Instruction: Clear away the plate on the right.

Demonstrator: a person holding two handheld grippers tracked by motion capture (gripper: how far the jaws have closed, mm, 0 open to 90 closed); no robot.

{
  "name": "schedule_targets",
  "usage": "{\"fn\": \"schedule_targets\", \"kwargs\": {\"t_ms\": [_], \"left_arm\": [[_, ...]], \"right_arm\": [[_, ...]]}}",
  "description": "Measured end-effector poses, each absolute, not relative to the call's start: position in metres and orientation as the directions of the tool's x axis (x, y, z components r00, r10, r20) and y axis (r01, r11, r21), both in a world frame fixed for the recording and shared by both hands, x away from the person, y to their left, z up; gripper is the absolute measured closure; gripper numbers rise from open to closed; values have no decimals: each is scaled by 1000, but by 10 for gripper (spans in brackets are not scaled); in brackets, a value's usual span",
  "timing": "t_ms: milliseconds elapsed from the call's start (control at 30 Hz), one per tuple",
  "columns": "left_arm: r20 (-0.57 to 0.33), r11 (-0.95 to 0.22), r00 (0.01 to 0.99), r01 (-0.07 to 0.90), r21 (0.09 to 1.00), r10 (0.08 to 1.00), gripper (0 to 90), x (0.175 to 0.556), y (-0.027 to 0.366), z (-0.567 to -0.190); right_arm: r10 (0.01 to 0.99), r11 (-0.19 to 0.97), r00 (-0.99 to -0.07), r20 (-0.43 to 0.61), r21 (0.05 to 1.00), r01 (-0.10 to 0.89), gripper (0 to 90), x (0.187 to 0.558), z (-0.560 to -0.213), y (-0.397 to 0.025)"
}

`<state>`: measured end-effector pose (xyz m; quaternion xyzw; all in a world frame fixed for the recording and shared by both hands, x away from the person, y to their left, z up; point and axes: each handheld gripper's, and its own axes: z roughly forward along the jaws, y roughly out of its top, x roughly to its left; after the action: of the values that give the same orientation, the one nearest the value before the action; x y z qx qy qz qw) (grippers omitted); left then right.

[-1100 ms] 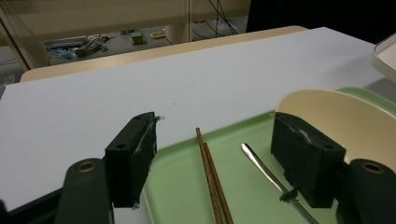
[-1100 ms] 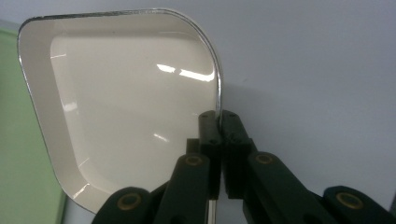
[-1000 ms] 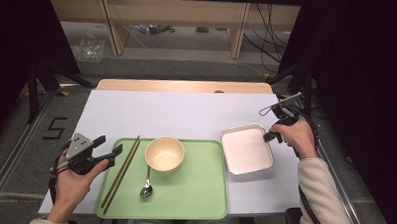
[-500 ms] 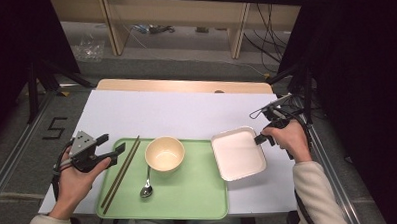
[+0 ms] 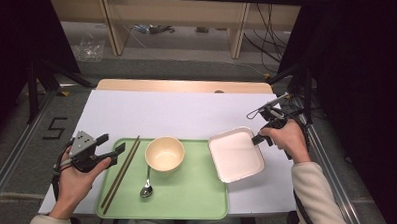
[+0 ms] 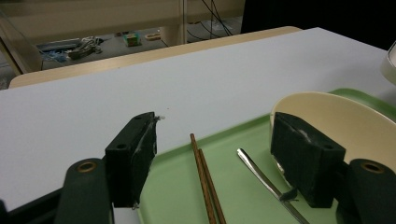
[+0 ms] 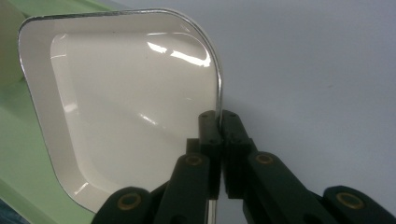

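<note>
Jaws, right gripper (image 7: pixel 218 122): closed on the rim of the white square dish (image 7: pixel 126 102); in the right gripper view I see the rim pinched between both pads. Same gripper in the high view (image 5: pixel 257 138): at the dish's right edge, held by my right hand (image 5: pixel 287 139).

Jaws, left gripper (image 6: pixel 212 163): wide apart, holding nothing. In the high view the left gripper (image 5: pixel 115 151) sits at the left edge of the green tray (image 5: pixel 189 202), in my left hand (image 5: pixel 76 179).

White square dish (image 5: pixel 235 154): tilted, its left part over the tray's right edge, its right part over the white counter (image 5: pixel 176 113).

Green tray (image 6: pixel 177 186): on the counter (image 6: pixel 93 102), near my side.

Cream bowl (image 5: pixel 164 153): upright on the tray, just left of the dish, apart from it. Also seen behind the right-hand jaw in the left gripper view (image 6: pixel 345 121).

Spoon (image 5: pixel 147 184): on the tray, just in front of the bowl; handle visible between the left jaws (image 6: pixel 261 175).

Chopsticks (image 5: pixel 121 173): a pair lying side by side along the tray's left part, also between the left jaws (image 6: pixel 205 182).
</note>
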<state>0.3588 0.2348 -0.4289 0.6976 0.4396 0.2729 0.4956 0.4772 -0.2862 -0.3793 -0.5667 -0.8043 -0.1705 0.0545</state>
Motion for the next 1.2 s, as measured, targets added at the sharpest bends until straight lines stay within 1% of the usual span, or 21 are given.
{"fn": "schedule_targets", "kwargs": {"t_ms": [33,67,133,200,267,300,367,400,433,500,567,600,767,800,833,933,1000,1067,1100,1133,1200], "left_arm": [[-55,-123,465,343,931,884,311,359,235,-429],[-55,-122,464,343,931,884,311,359,235,-429],[-55,-122,465,343,931,884,311,359,235,-429],[-55,-122,465,343,931,884,311,359,235,-429],[-55,-123,464,343,931,884,311,359,235,-429],[-55,-122,464,343,931,884,311,359,235,-429],[-56,-121,465,343,932,884,311,359,234,-429],[-56,-122,465,343,932,883,311,359,234,-429],[-55,-123,466,343,931,883,311,359,235,-429],[-54,-123,466,343,931,883,311,359,235,-429],[-56,-122,466,342,932,883,311,359,234,-429],[-54,-124,466,342,932,883,311,359,234,-429],[-54,-125,467,342,931,883,311,359,235,-429],[-54,-125,468,342,931,882,311,359,234,-429],[-54,-125,468,343,931,882,312,359,234,-429],[-49,-130,469,341,931,882,312,359,234,-429],[-46,-132,469,340,931,882,312,359,234,-429],[-46,-133,470,341,931,882,312,359,235,-429],[-54,-125,468,344,931,882,312,359,234,-429],[-52,-127,468,343,931,882,312,359,234,-429],[-45,-135,471,341,930,881,312,359,234,-429]], "right_arm": [[895,284,-345,282,235,930,894,476,-380,-284],[890,301,-355,285,216,929,894,477,-379,-284],[884,319,-373,282,221,922,894,477,-380,-283],[887,313,-365,283,212,926,894,476,-379,-281],[885,314,-369,284,222,923,894,476,-380,-280],[875,334,-390,288,227,915,894,477,-381,-281],[881,330,-383,277,219,918,894,476,-380,-279],[891,306,-355,284,202,930,894,475,-379,-276],[892,300,-348,288,198,933,894,475,-379,-275],[886,311,-360,292,202,929,894,474,-379,-274],[872,347,-404,279,231,909,894,475,-381,-275],[882,324,-374,286,207,923,894,474,-380,-272],[863,374,-423,277,214,902,894,474,-384,-268],[877,343,-386,286,190,920,894,472,-383,-263],[869,366,-412,274,206,908,894,473,-386,-263],[852,400,-450,266,222,889,894,473,-390,-257],[857,393,-435,276,194,899,894,472,-391,-251],[851,412,-450,271,190,891,894,471,-394,-246],[841,425,-467,272,202,882,894,471,-395,-244],[846,421,-455,276,178,890,894,469,-395,-241],[831,454,-488,268,182,872,894,468,-397,-236]]}}
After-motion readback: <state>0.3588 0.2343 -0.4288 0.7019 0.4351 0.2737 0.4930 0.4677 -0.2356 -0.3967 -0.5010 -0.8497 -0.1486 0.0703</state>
